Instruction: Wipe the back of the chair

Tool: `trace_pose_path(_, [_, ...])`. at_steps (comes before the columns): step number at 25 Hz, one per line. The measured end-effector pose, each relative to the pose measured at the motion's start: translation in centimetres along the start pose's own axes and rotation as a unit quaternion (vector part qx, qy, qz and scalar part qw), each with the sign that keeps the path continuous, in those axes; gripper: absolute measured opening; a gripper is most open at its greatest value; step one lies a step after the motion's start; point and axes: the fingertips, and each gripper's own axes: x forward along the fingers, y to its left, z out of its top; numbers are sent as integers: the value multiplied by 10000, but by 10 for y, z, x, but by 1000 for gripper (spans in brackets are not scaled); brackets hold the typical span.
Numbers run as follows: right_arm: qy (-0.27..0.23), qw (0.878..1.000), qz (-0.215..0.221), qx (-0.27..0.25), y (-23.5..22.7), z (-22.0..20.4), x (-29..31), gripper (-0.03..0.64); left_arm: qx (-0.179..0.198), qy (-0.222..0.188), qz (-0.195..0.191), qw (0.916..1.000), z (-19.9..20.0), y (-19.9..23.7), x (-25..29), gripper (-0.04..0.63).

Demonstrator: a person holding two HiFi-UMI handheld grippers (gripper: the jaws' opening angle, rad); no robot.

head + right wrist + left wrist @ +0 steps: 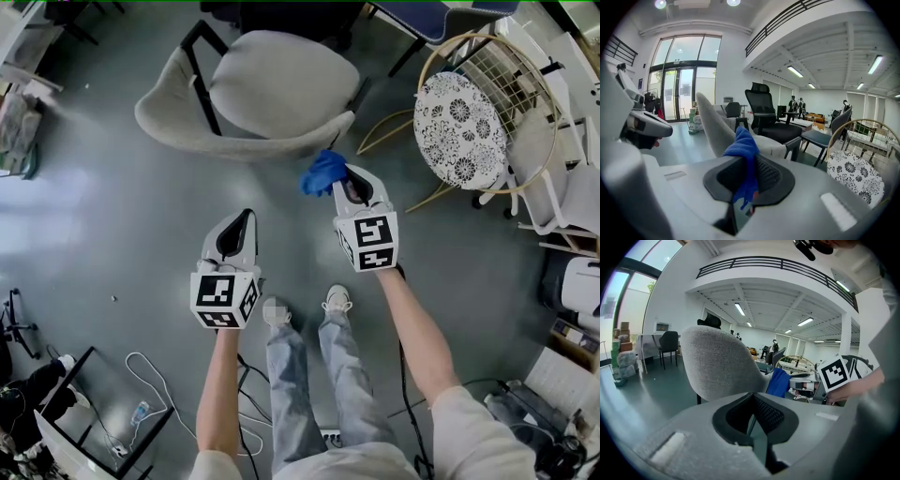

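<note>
A grey upholstered chair [272, 89] stands ahead of me, its curved back [225, 141] turned toward me. My right gripper [354, 190] is shut on a blue cloth [323, 172], which bunches out past the jaw tips just short of the chair back's rim. In the right gripper view the cloth [743, 147] hangs between the jaws of that gripper [743, 187], and the chair back [711, 125] rises behind it. My left gripper [239, 232] hangs lower and to the left, shut with nothing in it. Its own view shows the chair back [719, 362] close ahead and the cloth [779, 382] at the right.
A round wire chair with a patterned cushion [461, 117] stands to the right, and a white chair [562, 187] beyond it. A black office chair [764, 110] is behind the grey one. Cables [155, 380] and a black frame lie at lower left. The person's shoe [337, 299] is below the grippers.
</note>
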Motion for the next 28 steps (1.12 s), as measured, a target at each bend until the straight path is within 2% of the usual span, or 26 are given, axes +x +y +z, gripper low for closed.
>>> trace_pose_path(11, [-121, 9999, 48, -59, -12, 29, 33, 38, 17, 7, 102, 9999, 6, 2, 4, 5])
trace_pose_path(28, [399, 9991, 138, 1, -13, -18, 60, 38, -56, 157, 85, 9998, -4, 10, 22, 5])
